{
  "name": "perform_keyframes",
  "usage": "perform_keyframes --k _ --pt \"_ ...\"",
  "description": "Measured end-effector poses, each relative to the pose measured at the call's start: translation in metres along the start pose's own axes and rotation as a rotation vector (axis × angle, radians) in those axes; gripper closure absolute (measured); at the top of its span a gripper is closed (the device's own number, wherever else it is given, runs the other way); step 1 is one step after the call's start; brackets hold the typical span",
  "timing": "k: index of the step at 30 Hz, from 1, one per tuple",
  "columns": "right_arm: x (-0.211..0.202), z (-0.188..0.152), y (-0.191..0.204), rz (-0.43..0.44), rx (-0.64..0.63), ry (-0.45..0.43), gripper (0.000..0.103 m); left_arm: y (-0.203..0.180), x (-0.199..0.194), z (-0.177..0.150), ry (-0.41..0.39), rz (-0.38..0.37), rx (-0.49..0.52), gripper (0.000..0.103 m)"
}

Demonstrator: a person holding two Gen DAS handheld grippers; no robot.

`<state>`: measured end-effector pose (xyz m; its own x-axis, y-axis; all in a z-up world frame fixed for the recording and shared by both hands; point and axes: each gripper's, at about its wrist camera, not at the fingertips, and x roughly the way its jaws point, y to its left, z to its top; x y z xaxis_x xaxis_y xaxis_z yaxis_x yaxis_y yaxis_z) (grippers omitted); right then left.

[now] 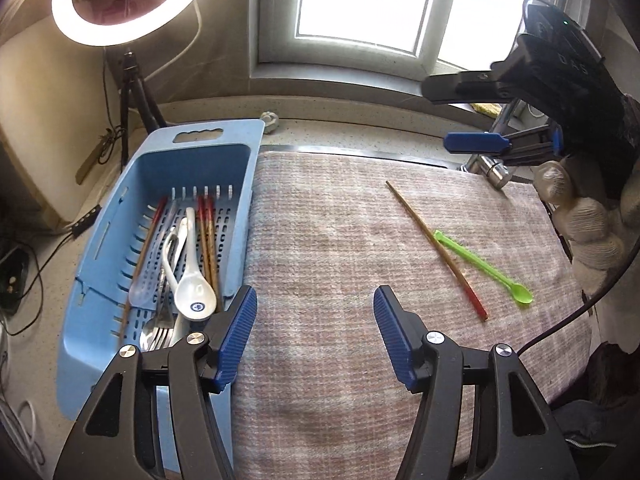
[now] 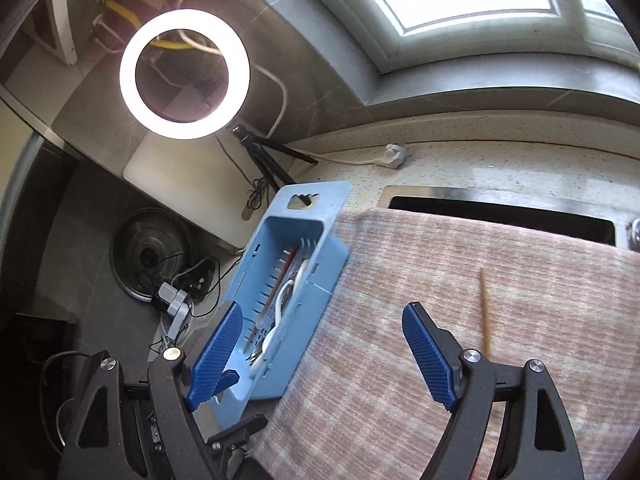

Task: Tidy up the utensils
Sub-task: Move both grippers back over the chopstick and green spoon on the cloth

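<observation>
Apparently only the white spoon (blue emblem) is marked.

Baskets: I see one blue basket.
Loose chopsticks: one chopstick on my cloth.
Green spoons: one green spoon, beside it.
White spoons: one white spoon in the basket.
Basket chopsticks: three red-tipped ones I can tell.
Forks: one fork, others unclear.
Ring lights: one ring light.
</observation>
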<state>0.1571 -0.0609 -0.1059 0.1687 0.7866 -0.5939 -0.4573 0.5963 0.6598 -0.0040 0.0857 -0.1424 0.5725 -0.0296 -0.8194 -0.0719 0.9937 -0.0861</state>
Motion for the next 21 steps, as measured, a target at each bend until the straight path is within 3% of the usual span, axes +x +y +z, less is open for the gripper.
perform_keyframes --k 11,13,17,18,20,21 --pt "-0.057 -0.034 -0.09 -0.048 0.235 -0.053 0.025 -0.038 0.033 0.037 0.05 -0.071 0.139 0.043" --pt "-0.058 -0.046 -0.095 -0.049 0.253 -0.044 0.032 -0.048 0.042 0.049 0.055 -0.085 0.183 0.043" --pt "-0.047 -0.069 -0.095 -0.065 0.256 0.012 0.061 -0.069 0.066 0.077 0.076 -0.1 0.284 0.045" --pt "-0.043 -0.075 -0.094 -0.065 0.256 0.026 0.067 -0.073 0.074 0.084 0.081 -0.106 0.298 0.049" --pt "-0.035 -0.085 -0.092 -0.066 0.259 0.048 0.073 -0.083 0.09 0.097 0.106 -0.126 0.329 0.067" --pt "-0.032 -0.09 -0.092 -0.07 0.258 0.057 0.076 -0.088 0.098 0.103 0.114 -0.131 0.351 0.07"
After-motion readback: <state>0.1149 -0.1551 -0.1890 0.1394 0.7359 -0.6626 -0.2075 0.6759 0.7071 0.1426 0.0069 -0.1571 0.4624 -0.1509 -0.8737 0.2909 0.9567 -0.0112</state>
